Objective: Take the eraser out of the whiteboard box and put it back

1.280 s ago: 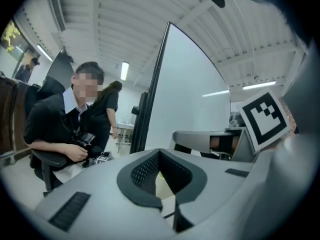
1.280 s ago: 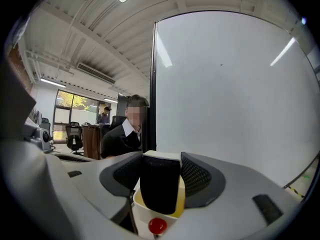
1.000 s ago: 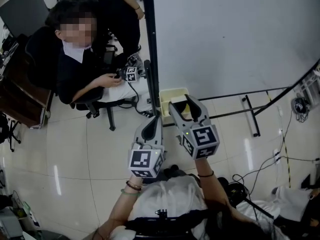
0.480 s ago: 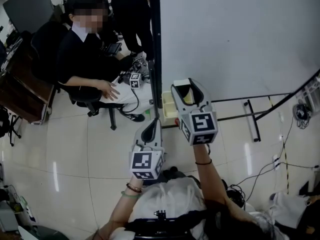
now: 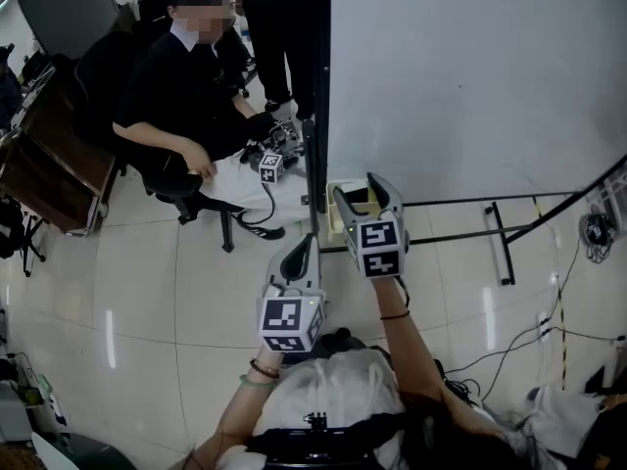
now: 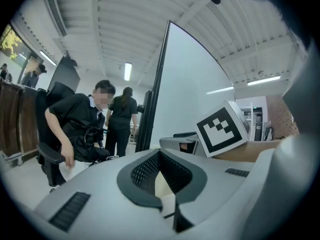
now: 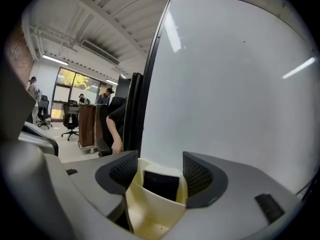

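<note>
A cream whiteboard box [image 5: 334, 218] hangs at the lower left corner of the whiteboard [image 5: 470, 76]. My right gripper [image 5: 358, 192] is open, with one jaw on each side of the box. In the right gripper view the box [image 7: 150, 211] fills the gap of that gripper [image 7: 160, 171], and a dark eraser [image 7: 161, 185] stands upright inside it, apart from both pads. My left gripper [image 5: 302, 246] hangs lower and to the left over the floor, shut and holding nothing; its own view [image 6: 162, 184] shows only floor past the pads.
A person sits on an office chair [image 5: 186, 96] left of the whiteboard's black frame post [image 5: 318, 86], and another stands behind. The stand's legs [image 5: 500, 243] and cables [image 5: 549, 321] lie on the floor at the right. A wooden desk [image 5: 44, 179] is at far left.
My right gripper has moved forward and down until its jaws straddle the box. The left gripper has hardly moved. The seated person has shifted in the chair.
</note>
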